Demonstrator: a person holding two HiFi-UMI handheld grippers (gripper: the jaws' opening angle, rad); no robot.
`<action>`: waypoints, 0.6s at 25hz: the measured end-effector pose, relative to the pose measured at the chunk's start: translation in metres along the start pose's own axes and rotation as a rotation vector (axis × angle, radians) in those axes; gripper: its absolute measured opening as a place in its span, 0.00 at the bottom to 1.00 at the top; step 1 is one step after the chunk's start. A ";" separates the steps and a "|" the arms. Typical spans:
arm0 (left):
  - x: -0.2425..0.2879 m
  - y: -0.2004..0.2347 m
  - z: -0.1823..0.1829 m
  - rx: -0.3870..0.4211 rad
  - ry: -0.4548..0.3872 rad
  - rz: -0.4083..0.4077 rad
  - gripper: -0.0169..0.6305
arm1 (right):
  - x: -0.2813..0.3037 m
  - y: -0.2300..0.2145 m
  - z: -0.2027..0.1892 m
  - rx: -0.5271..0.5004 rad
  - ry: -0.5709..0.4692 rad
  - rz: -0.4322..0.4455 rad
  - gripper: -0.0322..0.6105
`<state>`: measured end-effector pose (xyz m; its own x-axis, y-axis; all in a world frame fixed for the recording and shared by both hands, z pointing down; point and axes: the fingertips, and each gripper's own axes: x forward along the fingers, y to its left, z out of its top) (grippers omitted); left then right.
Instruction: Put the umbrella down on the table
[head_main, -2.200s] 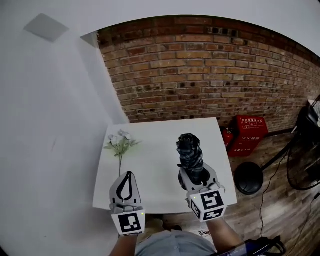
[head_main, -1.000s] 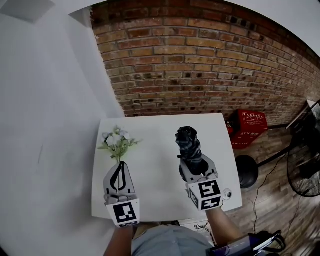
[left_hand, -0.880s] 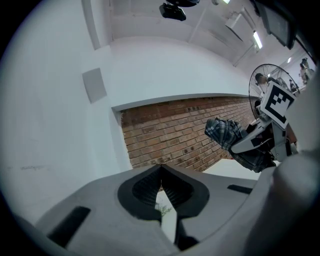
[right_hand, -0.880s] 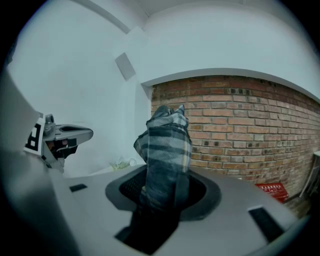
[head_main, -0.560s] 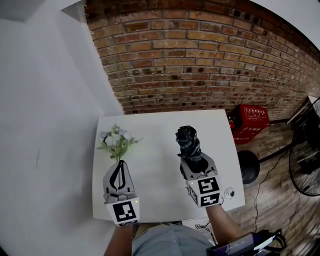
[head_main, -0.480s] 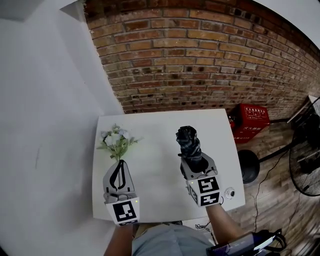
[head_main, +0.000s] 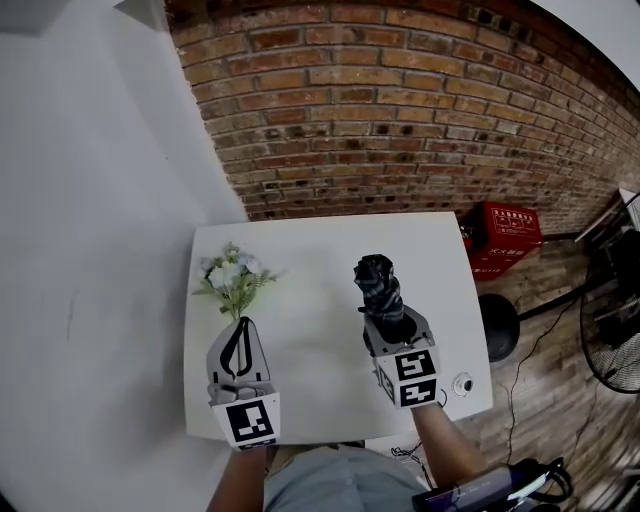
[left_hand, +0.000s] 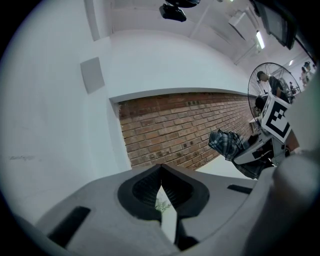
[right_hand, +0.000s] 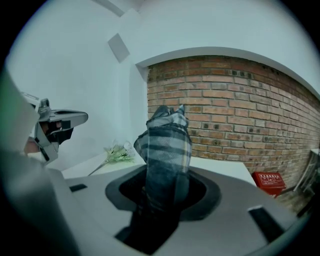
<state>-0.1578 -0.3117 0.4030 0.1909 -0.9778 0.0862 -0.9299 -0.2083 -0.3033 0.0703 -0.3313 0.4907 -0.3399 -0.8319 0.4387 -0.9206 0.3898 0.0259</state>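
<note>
The left gripper (head_main: 243, 326) and the right gripper (head_main: 392, 330) are pale grey moulded shells, each broad at the base and narrowing towards the tips. Black ribbed pads (left_hand: 145, 190) line the inner faces of the jaws. Dark rectangular slots (right_hand: 266, 219) are sunk in the shell on either side of the jaw opening. Behind each shell sits a white cube, the left cube (head_main: 248, 422) and the right cube (head_main: 411, 371), with black square markers on its faces. The person wears a grey-blue top (head_main: 330, 487)
</note>
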 end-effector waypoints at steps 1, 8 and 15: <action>0.000 0.000 -0.002 0.001 0.002 -0.001 0.04 | 0.002 0.000 -0.003 0.000 0.007 -0.001 0.32; 0.004 0.002 -0.009 0.006 0.018 -0.010 0.04 | 0.013 0.000 -0.020 0.003 0.053 -0.002 0.32; 0.008 0.006 -0.014 -0.008 0.031 -0.009 0.04 | 0.022 0.000 -0.034 0.006 0.091 -0.004 0.32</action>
<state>-0.1665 -0.3204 0.4152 0.1896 -0.9747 0.1182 -0.9305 -0.2168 -0.2952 0.0690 -0.3362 0.5308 -0.3172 -0.7941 0.5184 -0.9231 0.3838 0.0231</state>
